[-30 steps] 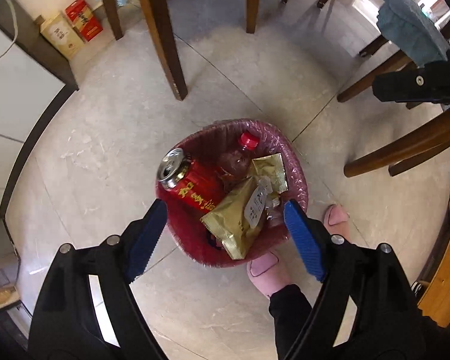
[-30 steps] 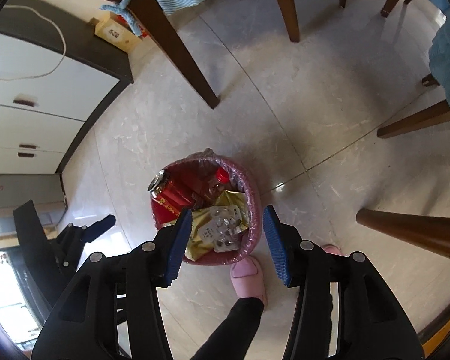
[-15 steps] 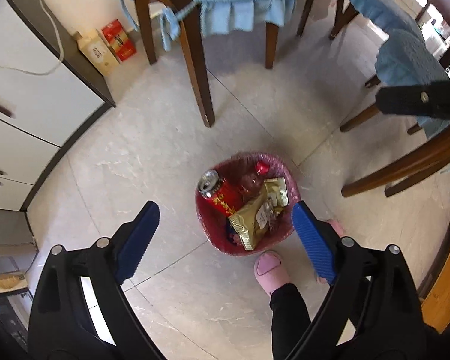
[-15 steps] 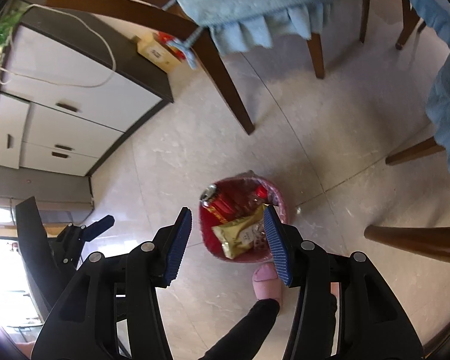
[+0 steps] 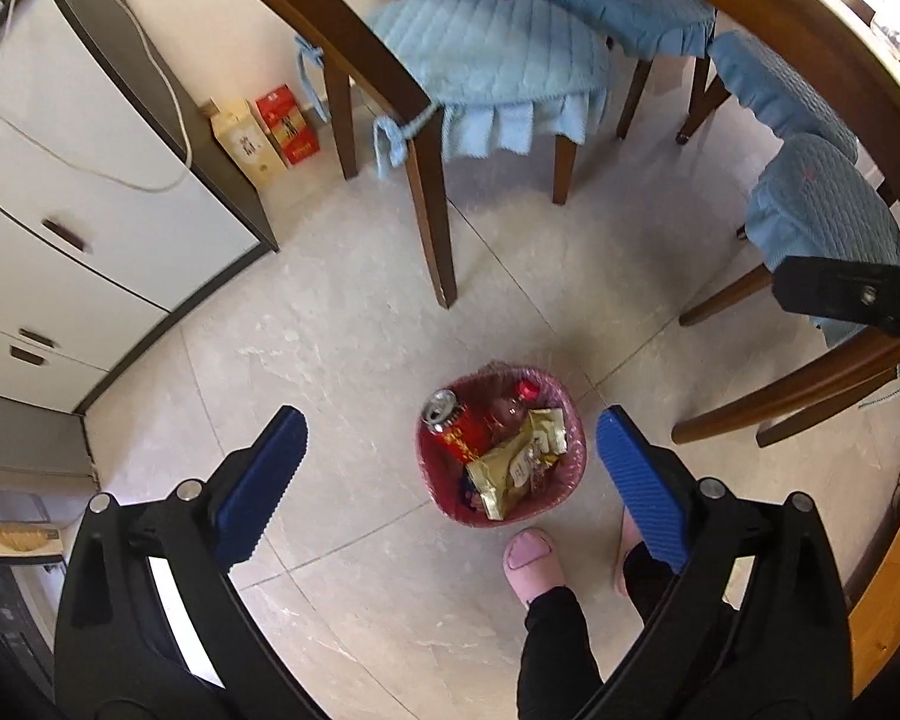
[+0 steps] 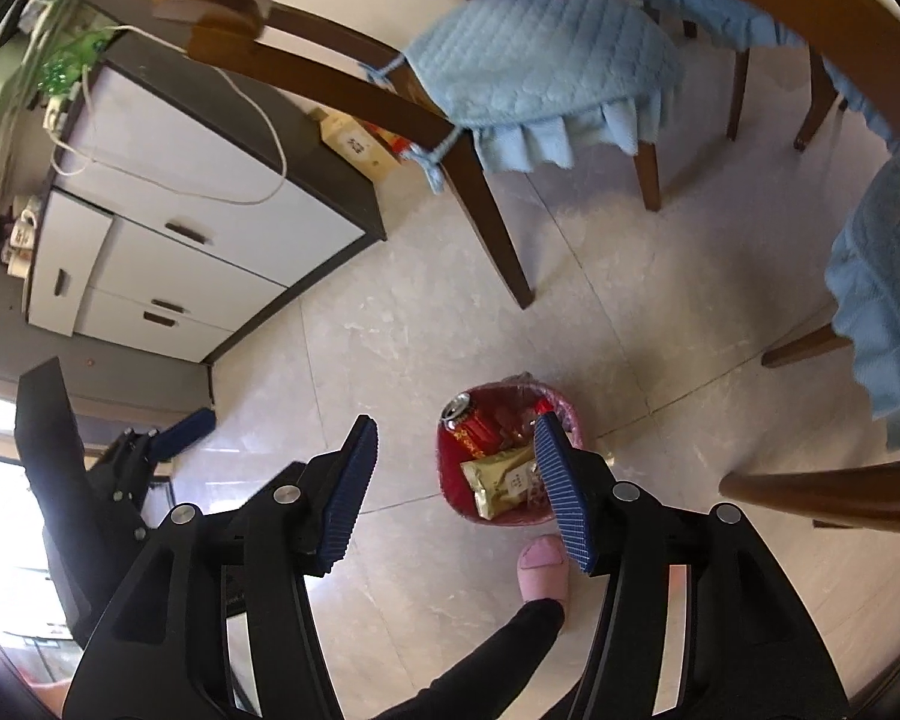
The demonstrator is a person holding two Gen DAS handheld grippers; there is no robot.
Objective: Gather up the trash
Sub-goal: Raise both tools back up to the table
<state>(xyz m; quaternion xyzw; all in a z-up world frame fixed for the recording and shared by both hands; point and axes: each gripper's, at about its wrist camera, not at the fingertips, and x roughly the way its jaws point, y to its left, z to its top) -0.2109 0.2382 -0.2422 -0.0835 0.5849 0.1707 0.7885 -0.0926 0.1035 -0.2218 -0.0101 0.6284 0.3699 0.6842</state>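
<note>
A pale tiled floor (image 5: 354, 360) spreads between a white cabinet (image 5: 78, 198) on the left and wooden chairs with blue cushions (image 5: 486, 60) at the far side. Near its middle stands the trash bin (image 5: 555, 483), lined in pink plastic and holding a red can (image 5: 453, 423), a red-capped bottle (image 5: 510, 408) and a gold snack wrapper (image 5: 513, 468); a pink slipper (image 5: 534, 561) sits just beside its near rim. The bin now looks much smaller in both wrist views than a second ago, so both hands have lifted well clear of it. The left gripper (image 5: 447, 459) has just been opening and stands spread wide, nothing between its pads. The right gripper (image 6: 453, 483) has also been opening a little, half spread and empty. Judging by this, the last item is dropped and the collecting looks finished or close to it.
</note>
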